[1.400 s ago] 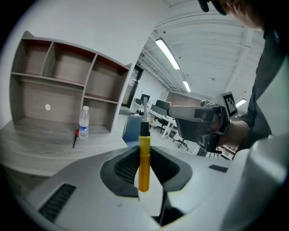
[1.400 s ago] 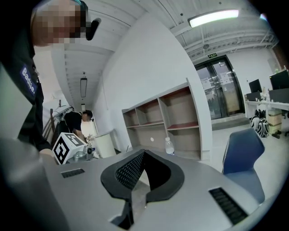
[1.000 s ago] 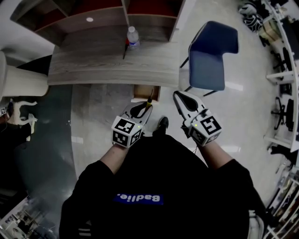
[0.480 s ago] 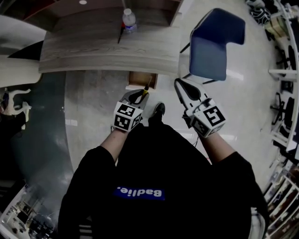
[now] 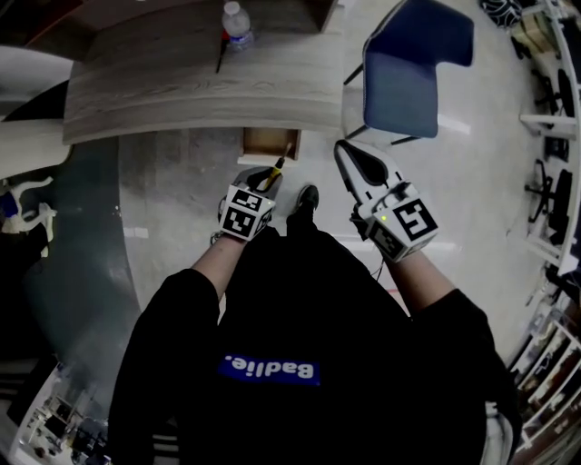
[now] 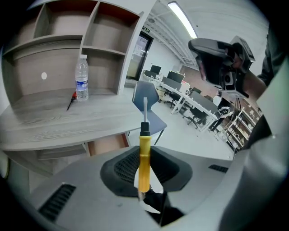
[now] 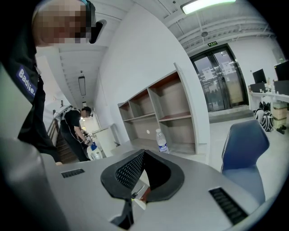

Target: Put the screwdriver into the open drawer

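A yellow-handled screwdriver [image 6: 143, 158] stands between the jaws of my left gripper [image 6: 144, 151], which is shut on its handle, the metal shaft pointing forward. In the head view the left gripper [image 5: 265, 175] hangs low over the floor and the screwdriver [image 5: 277, 167] tips toward the open wooden drawer [image 5: 270, 142] under the desk edge. From the left gripper view, that drawer [image 6: 106, 143] shows just left of the shaft. My right gripper [image 5: 345, 153] is held beside it to the right, shut and empty; its pads [image 7: 131, 169] have nothing between them.
A curved grey desk [image 5: 182, 91] carries a water bottle [image 5: 236, 22] and a red-handled tool [image 5: 220, 51]. A blue chair [image 5: 408, 64] stands right of the drawer. My shoe [image 5: 307, 198] is on the floor below it. A person [image 7: 74, 128] stands far off.
My left gripper has sunk with the screwdriver, and its tip now lies close to the drawer front. The right gripper has stayed about where it was.
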The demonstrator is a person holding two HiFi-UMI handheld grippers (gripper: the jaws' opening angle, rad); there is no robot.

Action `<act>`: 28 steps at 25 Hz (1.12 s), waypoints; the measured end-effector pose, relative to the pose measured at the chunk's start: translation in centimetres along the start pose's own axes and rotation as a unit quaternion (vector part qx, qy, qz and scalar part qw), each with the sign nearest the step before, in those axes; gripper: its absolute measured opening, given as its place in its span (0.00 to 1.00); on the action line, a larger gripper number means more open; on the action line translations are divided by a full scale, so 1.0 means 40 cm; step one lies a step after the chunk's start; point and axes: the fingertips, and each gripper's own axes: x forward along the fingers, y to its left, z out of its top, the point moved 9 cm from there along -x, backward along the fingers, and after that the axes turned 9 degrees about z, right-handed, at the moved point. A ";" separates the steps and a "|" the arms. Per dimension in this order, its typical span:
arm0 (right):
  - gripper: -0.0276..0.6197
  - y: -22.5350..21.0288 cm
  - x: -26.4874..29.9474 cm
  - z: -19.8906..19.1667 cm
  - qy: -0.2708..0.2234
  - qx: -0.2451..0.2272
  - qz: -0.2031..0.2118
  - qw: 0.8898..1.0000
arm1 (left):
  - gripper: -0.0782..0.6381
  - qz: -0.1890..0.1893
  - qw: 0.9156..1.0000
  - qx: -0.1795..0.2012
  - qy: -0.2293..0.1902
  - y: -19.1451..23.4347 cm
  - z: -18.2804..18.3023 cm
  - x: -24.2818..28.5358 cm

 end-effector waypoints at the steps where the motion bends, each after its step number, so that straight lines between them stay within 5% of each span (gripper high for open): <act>1: 0.09 -0.001 -0.002 -0.004 0.000 0.001 -0.003 1.000 | 0.21 0.000 1.000 0.005 0.005 0.004 -0.010 0.013; 28: 0.09 -0.066 -0.046 -0.072 0.027 0.035 -0.079 0.996 | 0.21 -0.001 0.987 0.066 0.149 0.082 -0.105 0.316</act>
